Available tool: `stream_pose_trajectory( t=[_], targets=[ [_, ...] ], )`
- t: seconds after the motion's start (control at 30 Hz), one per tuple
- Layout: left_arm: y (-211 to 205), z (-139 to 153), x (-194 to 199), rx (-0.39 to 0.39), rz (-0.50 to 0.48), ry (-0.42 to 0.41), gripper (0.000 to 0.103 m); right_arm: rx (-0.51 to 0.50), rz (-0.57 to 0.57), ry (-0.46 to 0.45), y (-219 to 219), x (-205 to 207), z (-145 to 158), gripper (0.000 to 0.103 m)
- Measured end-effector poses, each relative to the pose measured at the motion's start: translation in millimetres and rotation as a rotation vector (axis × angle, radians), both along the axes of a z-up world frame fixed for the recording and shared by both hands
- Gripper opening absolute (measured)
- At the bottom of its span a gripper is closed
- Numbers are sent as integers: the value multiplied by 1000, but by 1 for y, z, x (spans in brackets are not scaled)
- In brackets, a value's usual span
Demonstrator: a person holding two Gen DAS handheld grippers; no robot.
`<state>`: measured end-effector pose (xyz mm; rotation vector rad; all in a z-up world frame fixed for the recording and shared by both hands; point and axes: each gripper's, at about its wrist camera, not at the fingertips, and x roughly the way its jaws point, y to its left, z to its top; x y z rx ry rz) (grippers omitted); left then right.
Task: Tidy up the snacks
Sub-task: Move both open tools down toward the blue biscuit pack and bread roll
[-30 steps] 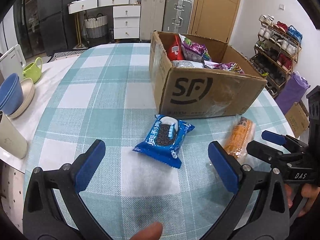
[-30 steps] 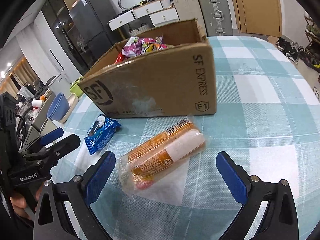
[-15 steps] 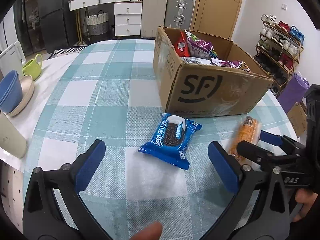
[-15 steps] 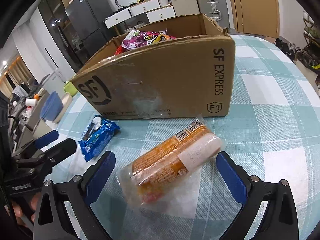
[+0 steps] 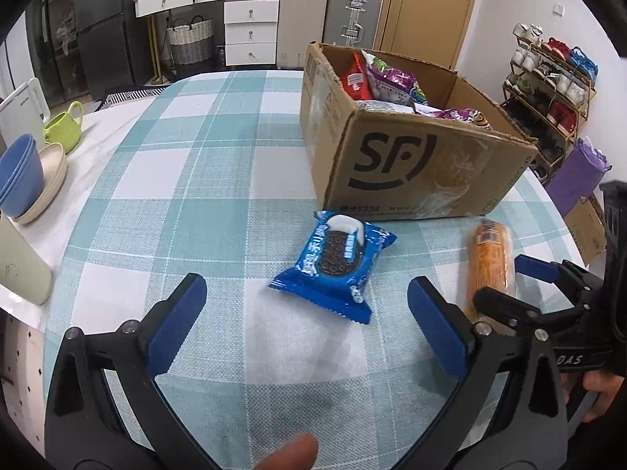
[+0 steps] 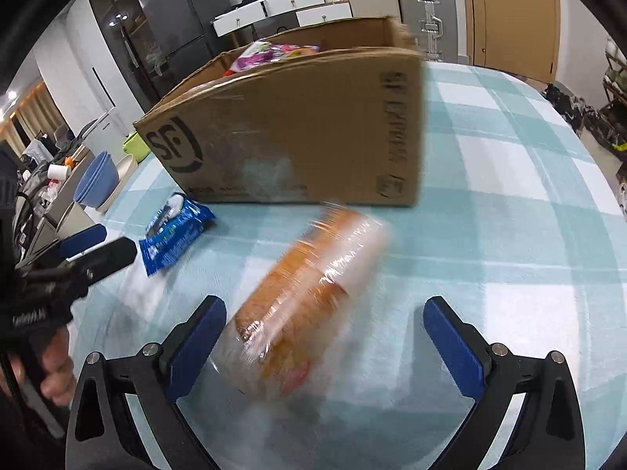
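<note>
While both grippers are hovering low over the table (image 5: 219, 180), the scene is reading so:
Left gripper (image 5: 305, 325): jaws spread wide, holding nothing, pointing forward along the cloth.
Cookie pack (image 5: 335, 264): lying flat just ahead of the left fingertips, between their lines.
Right gripper (image 6: 325, 337): jaws spread wide, straddling the near end of the roll; contact unclear through blur.
Roll (image 6: 309, 297): orange, clear-wrapped, lying aslant between the right fingers, reaching toward the box.
Box (image 5: 411, 156): open, holding snack bags, standing beyond both packs.
Hands: each gripping a handle behind its tool, at the frame edges.
</note>
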<state>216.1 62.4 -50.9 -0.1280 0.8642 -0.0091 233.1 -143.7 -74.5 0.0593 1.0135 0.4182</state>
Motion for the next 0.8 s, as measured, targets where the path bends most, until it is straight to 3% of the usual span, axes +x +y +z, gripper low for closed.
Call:
stream_pose_trajectory(
  t=[0.3, 0.6, 0.8],
  targets=[
    [-12, -4, 6, 1, -27, 8, 102, -2, -19, -23, -43, -8, 6, 102],
    [-10, -8, 9, 5, -24, 16, 102, -14, 127, -83, -11, -3, 12, 102],
    [-5, -15, 17, 17, -21, 33, 102, 3, 188, -56, 0, 5, 10, 100]
  ],
)
